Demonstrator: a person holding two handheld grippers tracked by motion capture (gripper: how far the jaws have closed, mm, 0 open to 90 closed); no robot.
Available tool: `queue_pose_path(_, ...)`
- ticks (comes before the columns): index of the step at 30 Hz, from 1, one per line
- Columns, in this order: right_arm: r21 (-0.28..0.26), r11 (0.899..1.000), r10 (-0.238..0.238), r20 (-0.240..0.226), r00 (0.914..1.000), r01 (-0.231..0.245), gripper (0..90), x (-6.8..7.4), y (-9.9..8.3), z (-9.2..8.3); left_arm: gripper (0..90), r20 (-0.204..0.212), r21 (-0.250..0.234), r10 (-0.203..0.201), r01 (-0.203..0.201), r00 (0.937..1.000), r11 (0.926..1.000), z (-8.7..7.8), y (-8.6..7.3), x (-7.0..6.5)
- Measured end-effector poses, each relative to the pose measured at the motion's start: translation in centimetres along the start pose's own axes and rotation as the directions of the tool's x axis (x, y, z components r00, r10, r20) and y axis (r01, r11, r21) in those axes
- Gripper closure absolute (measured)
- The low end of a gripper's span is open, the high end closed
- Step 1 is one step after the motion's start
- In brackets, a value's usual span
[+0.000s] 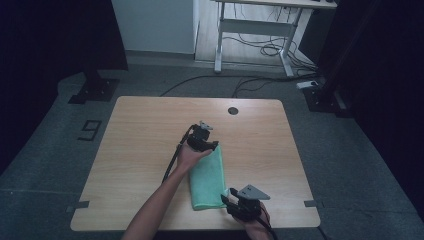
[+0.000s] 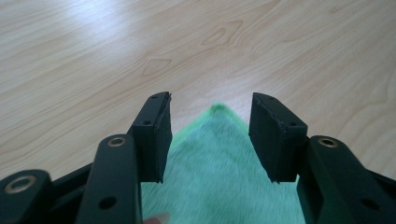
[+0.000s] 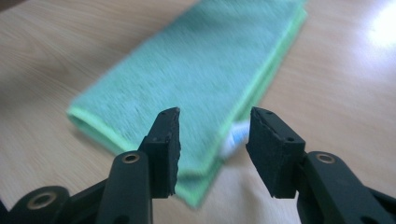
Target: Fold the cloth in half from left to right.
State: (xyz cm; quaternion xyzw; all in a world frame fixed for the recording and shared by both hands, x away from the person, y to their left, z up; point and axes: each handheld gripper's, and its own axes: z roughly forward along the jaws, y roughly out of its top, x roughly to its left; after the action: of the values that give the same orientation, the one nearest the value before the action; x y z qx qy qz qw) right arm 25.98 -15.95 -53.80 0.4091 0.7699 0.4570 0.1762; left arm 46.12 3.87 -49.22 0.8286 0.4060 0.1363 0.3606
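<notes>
We see the folded green towel (image 1: 207,177) lying flat on the desk (image 1: 135,150), lengthwise away from the person. The left forearm reaches diagonally up from the bottom edge, its hand (image 1: 189,157) bearing the left gripper (image 1: 214,148) over the towel's far corner; its jaws stand apart, clear of the cloth. The right gripper (image 1: 226,199) sits low at the near corner, jaws apart, gripping nothing, a white tag (image 3: 237,136) between them.
</notes>
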Motion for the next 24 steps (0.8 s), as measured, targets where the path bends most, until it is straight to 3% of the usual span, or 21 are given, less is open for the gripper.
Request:
queue_pose_path(3, 0.012, 0.999, -0.045, -0.037, 0.9983, 0.045, 53.4, 0.1, 1.2, 1.2, 49.0, 0.004, 0.023, -0.001, 0.001, 1.0000, 0.9997, -0.8, -1.0, 0.6)
queue_pose_path(7, 0.071, 0.991, -0.105, -0.082, 0.9911, 0.111, 50.1, 0.5, 2.3, 3.4, 50.4, 0.013, 0.058, 0.000, -0.001, 0.9999, 0.9983, -1.1, -2.8, 1.4)
queue_pose_path(9, 0.105, 0.987, -0.111, -0.098, 0.9890, 0.121, 48.2, 0.5, 2.2, 4.4, 51.5, 0.025, 0.078, 0.010, -0.012, 0.9996, 0.9969, -1.0, -3.7, 1.7)
queue_pose_path(11, 0.138, 0.982, -0.114, -0.106, 0.9878, 0.128, 47.1, 0.6, 1.8, 4.9, 51.7, 0.008, 0.107, 0.029, -0.030, 0.9995, 0.9938, -0.7, -4.3, 2.0)
queue_pose_path(14, 0.135, 0.980, -0.136, -0.095, 0.9861, 0.148, 46.8, 0.8, 1.3, 4.8, 53.3, 0.005, 0.131, 0.011, -0.012, 0.9999, 0.9913, -0.2, -5.0, 2.6)
queue_pose_path(16, 0.133, 0.977, -0.152, -0.091, 0.9842, 0.164, 46.7, 0.9, 1.1, 4.6, 54.2, 0.018, 0.123, 0.007, -0.009, 0.9998, 0.9924, 0.0, -5.2, 2.8)
queue_pose_path(24, 0.146, 0.976, -0.153, -0.077, 0.9852, 0.163, 49.0, 0.8, 0.9, 4.1, 56.0, 0.037, 0.115, 0.026, -0.030, 0.9990, 0.9929, 0.7, -4.7, 2.5)
